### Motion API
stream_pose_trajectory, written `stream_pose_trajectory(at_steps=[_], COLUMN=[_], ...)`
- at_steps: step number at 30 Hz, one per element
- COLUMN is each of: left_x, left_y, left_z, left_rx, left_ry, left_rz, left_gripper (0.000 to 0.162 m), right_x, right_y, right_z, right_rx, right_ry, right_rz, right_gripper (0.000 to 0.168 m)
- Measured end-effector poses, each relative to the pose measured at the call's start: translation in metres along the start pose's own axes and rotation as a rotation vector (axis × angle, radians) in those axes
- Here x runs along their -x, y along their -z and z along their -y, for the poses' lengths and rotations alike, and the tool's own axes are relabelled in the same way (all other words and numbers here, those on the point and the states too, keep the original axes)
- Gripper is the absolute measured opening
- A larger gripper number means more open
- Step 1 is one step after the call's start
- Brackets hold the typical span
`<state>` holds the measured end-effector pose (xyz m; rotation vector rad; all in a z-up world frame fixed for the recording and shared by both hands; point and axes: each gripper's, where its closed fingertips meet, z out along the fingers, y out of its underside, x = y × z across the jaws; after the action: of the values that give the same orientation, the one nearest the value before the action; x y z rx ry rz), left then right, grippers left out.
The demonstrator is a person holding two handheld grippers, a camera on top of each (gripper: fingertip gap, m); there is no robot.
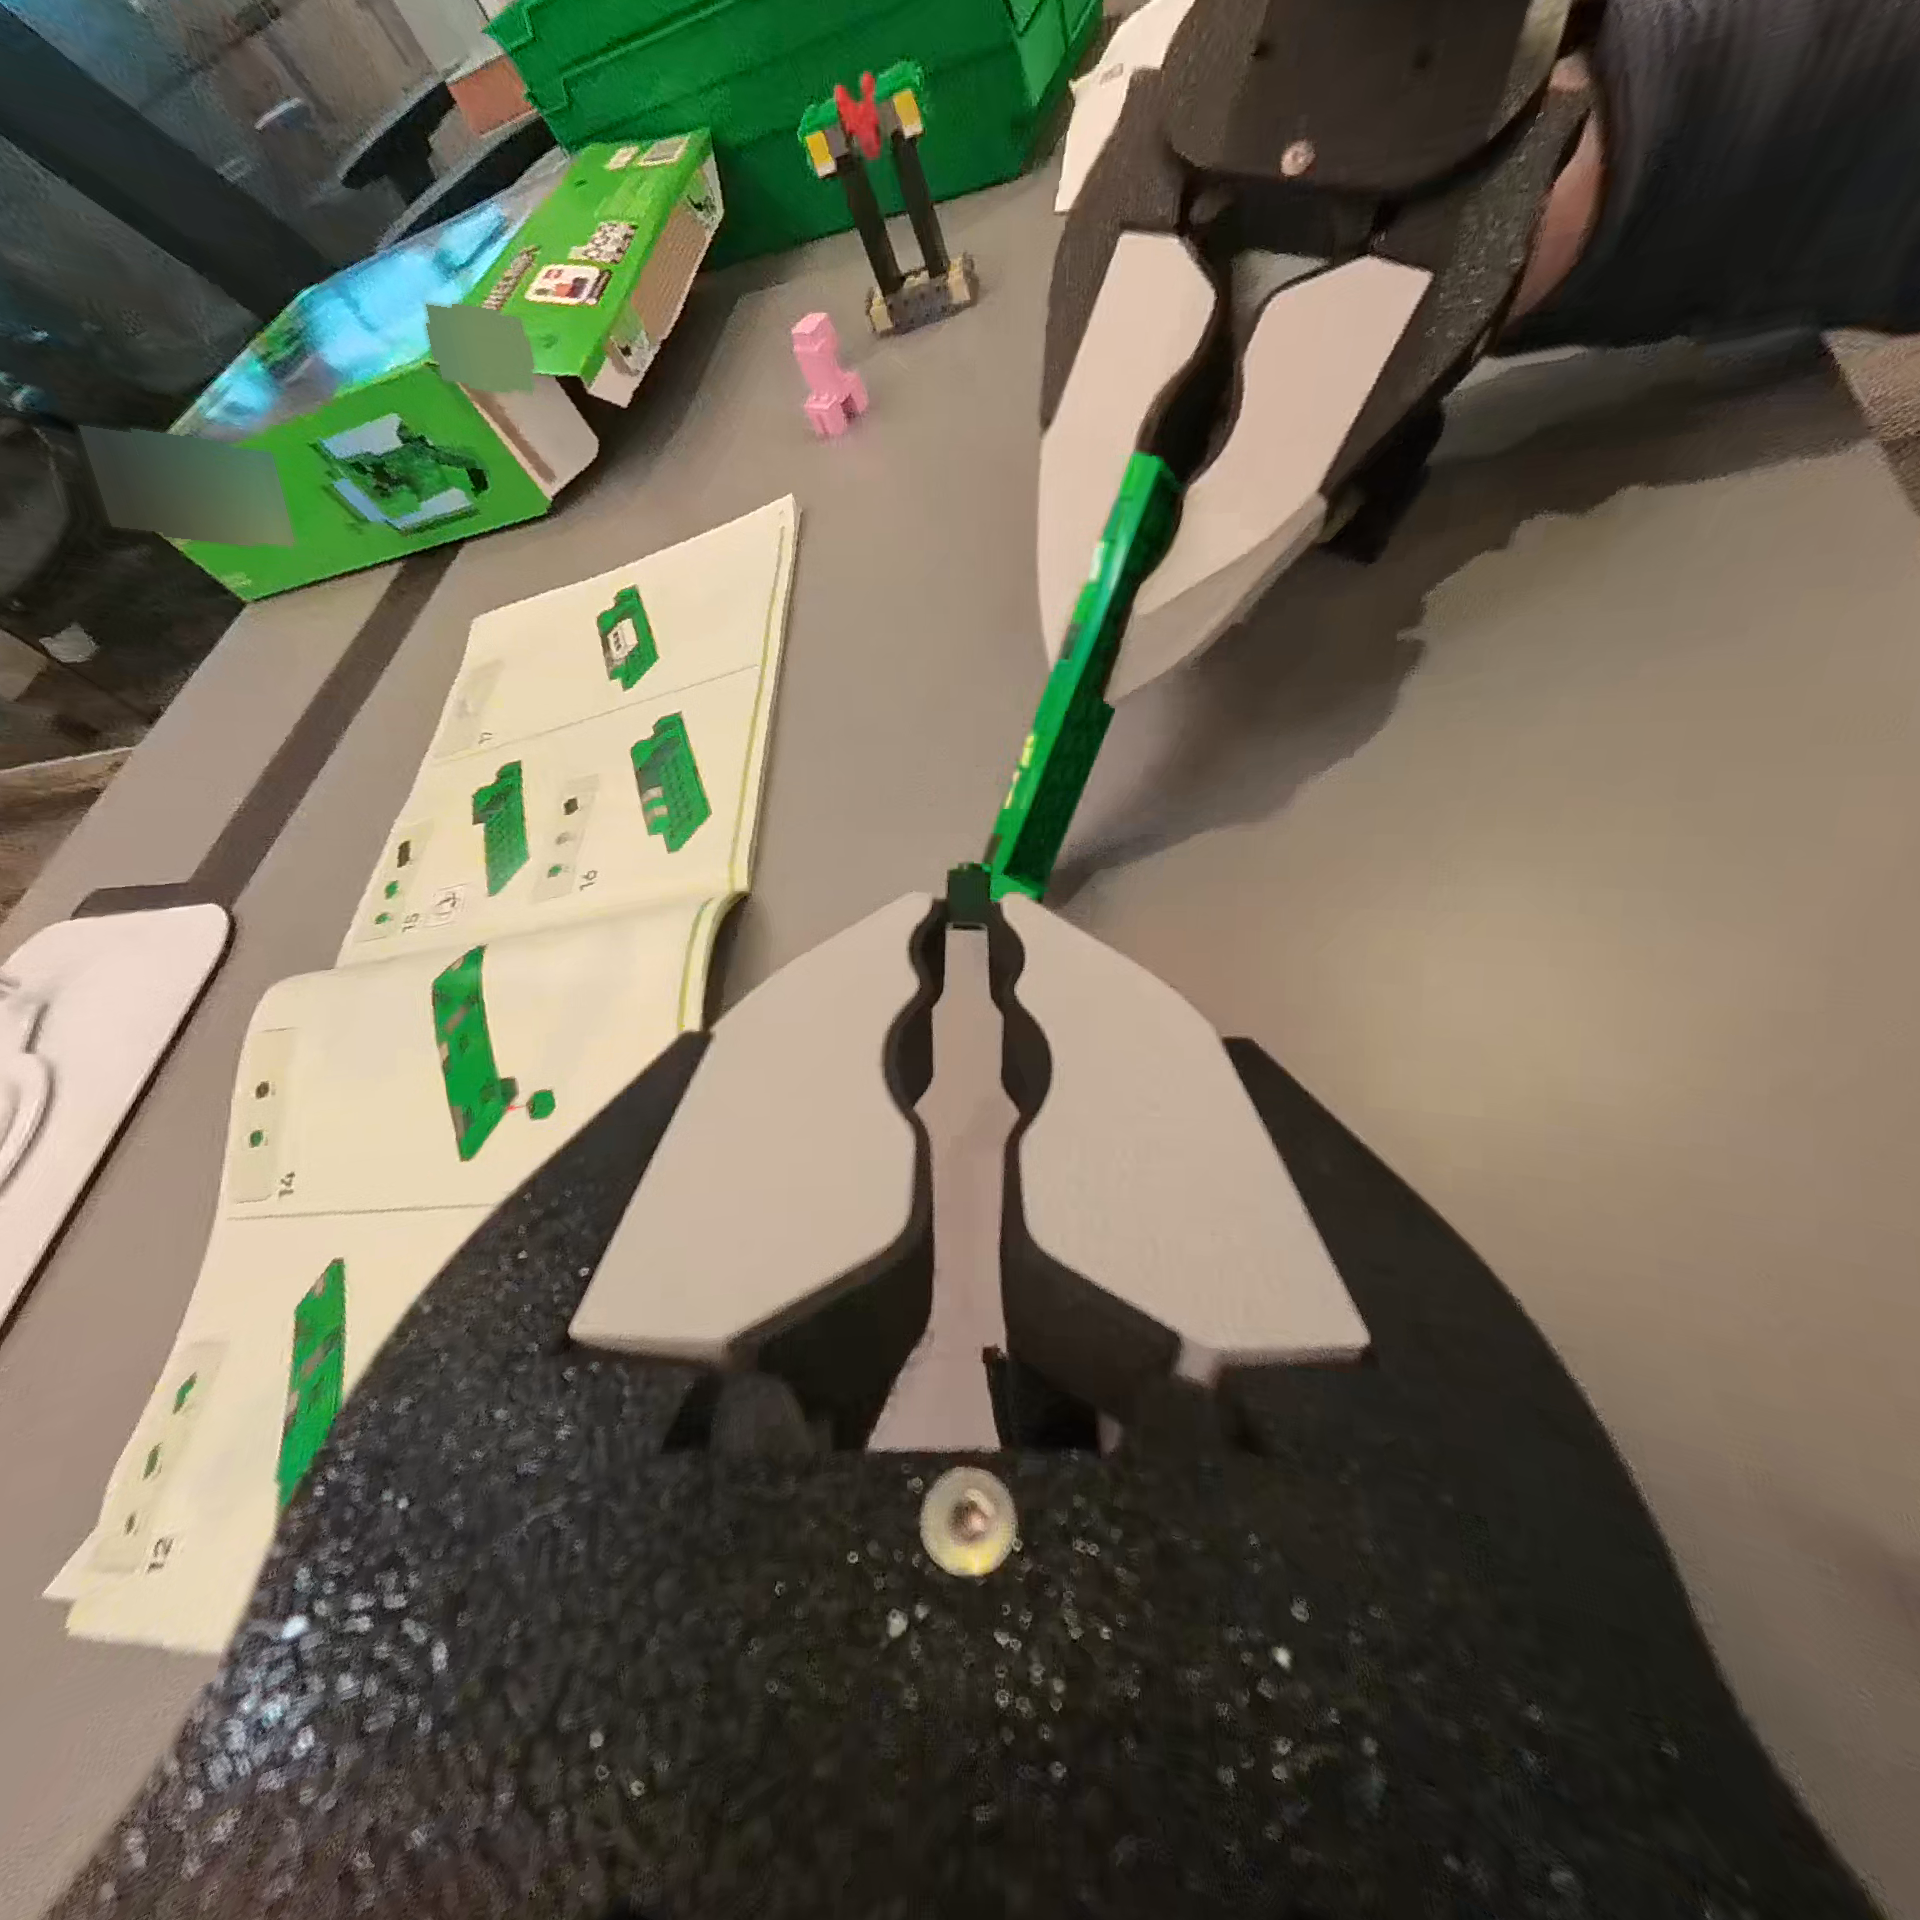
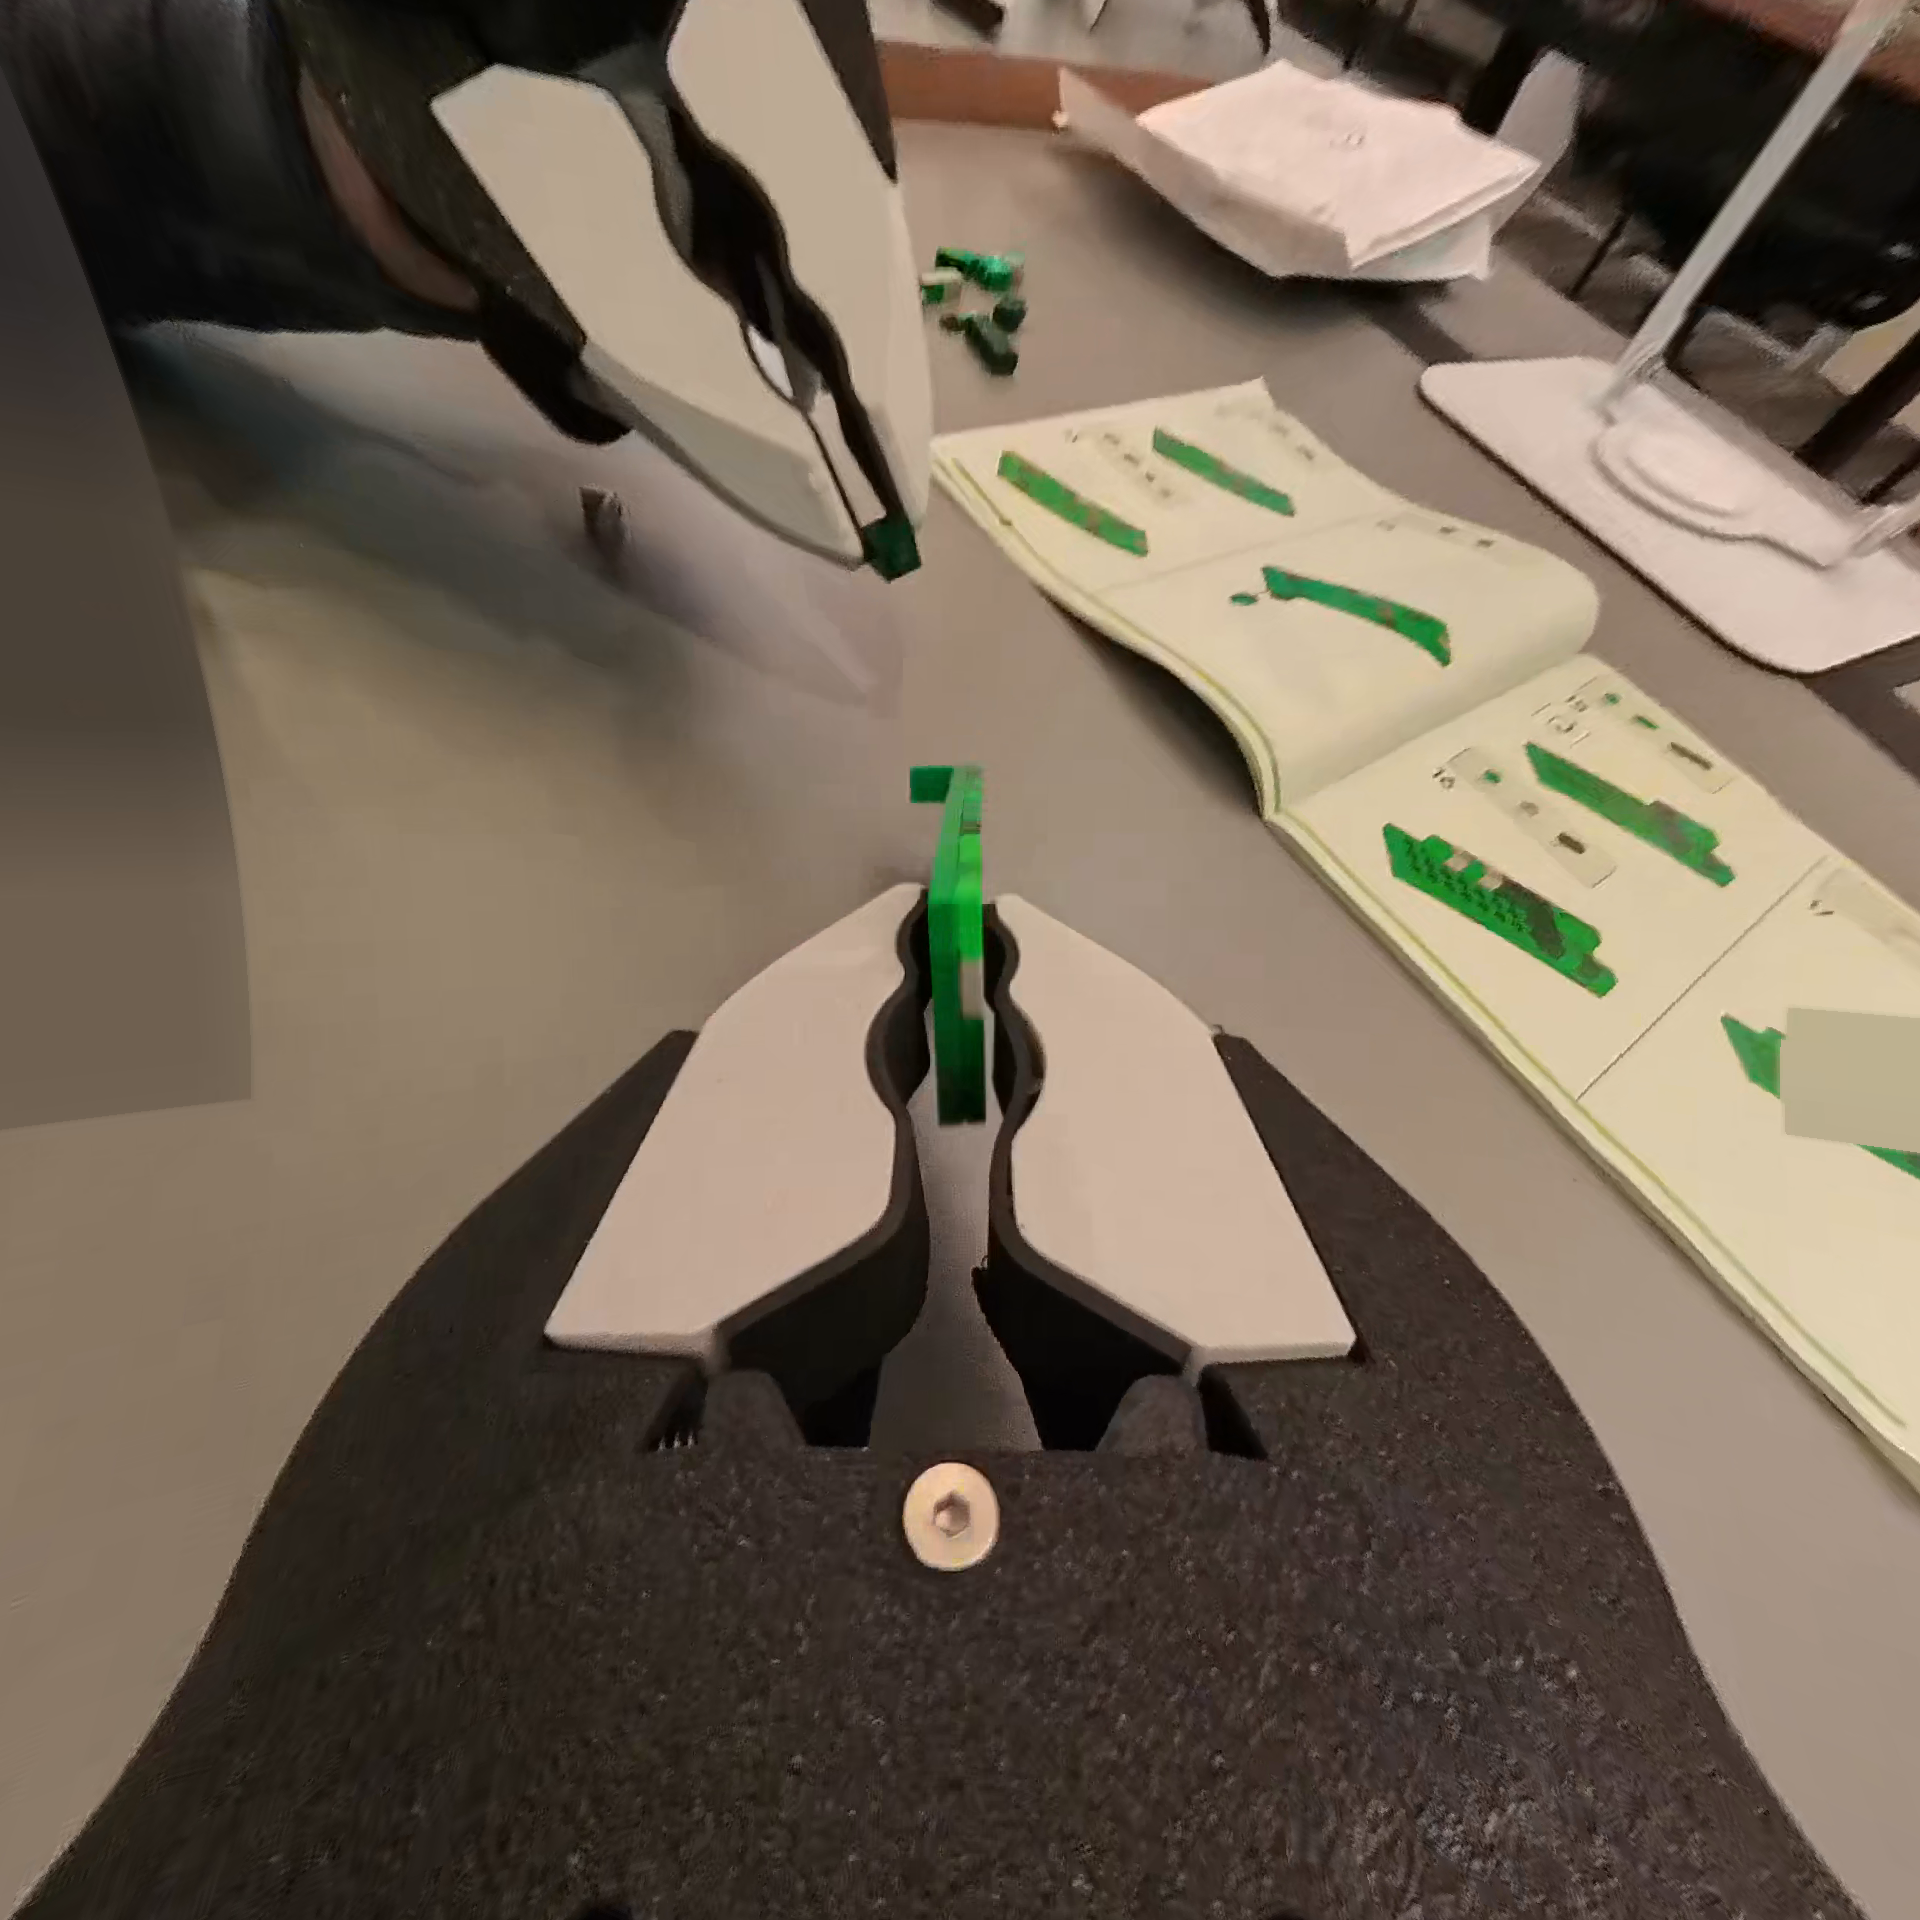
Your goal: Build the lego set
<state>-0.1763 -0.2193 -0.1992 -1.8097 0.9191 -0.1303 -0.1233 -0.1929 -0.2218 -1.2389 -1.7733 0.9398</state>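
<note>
Joining two pieces is judged to be the step in hand. The left gripper (image 1: 971, 914) is seen with its fingers clamped on a small dark green brick (image 1: 966, 896) at the very tips. The right gripper (image 2: 954, 914) is clamped on a long green plate assembly (image 2: 956, 935), held on edge so that it juts forward past the fingertips above the table (image 1: 1455, 935). In the left wrist view the brick is seen just beside the far end of the plate; whether the two touch cannot be told. In the right wrist view a gap between brick and plate end is shown.

An open instruction booklet (image 1: 623, 748) is laid flat toward the left edge of the table, with a green box (image 1: 395, 416) beyond it near the far left corner. A pink figure (image 1: 829, 376) and a small finished tower (image 1: 894, 208) are stood near the far edge, in front of a green crate (image 1: 790, 62). Loose green pieces (image 2: 982, 307) are scattered farther off on the table, beside a white paper bag (image 2: 1309, 177).

The next move is judged to call for the brick to be aligned squarely over the studs at the plate's end and pressed home, while the plate is held firm against the push. A slight tilt would be likely to leave the brick unseated.
</note>
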Motion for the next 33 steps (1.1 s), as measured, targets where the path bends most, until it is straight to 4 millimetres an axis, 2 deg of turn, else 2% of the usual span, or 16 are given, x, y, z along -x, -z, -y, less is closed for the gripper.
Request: stream_pose_trajectory(at_steps=[5,8,11,14,16,22,25,28,33], left_x=[-0.005,-0.006,-0.006,-0.008,-0.01,-0.013,-0.011,-0.009,-0.007], left_y=[-0.015,-0.017,-0.015,-0.014,-0.014,-0.012,-0.01,-0.008,-0.007], left_z=[0.005,0.008,0.009,0.01,0.011,0.01,0.011,0.015,0.014], left_rx=[0.005,0.003,0.001,-0.002,0.0,-0.003,-0.02,-0.032,-0.029], left_ry=[0.009,-0.002,-0.026,-0.05,-0.075,-0.1,-0.074,-0.053,-0.046], left_rz=[-0.039,-0.029,-0.008,0.006,0.011,0.022,0.016,0.007,0.014], left_gripper=[0.007,0.007,0.007,0.007,0.007,0.007,0.007,0.007,0.007], right_x=[-0.004,-0.004,-0.005,-0.003,-0.002,-0.004,-0.003,-0.006,-0.014], right_y=[0.009,0.01,0.01,0.006,0.004,0.002,0.001,0.002,0.001], right_z=[-0.024,-0.026,-0.026,-0.031,-0.039,-0.035,-0.032,-0.034,-0.035], right_rx=[0.117,0.141,0.189,0.312,0.411,0.471,0.482,0.509,0.544], right_ry=[-0.046,-0.045,-0.012,-0.047,-0.068,-0.03,-0.164,-0.324,-0.352], right_rz=[0.06,0.066,0.047,0.077,0.096,0.05,0.067,0.138,0.183], right_gripper=[0.018,0.018,0.025,0.032,0.024,0.014,0.006,0.006,0.008])
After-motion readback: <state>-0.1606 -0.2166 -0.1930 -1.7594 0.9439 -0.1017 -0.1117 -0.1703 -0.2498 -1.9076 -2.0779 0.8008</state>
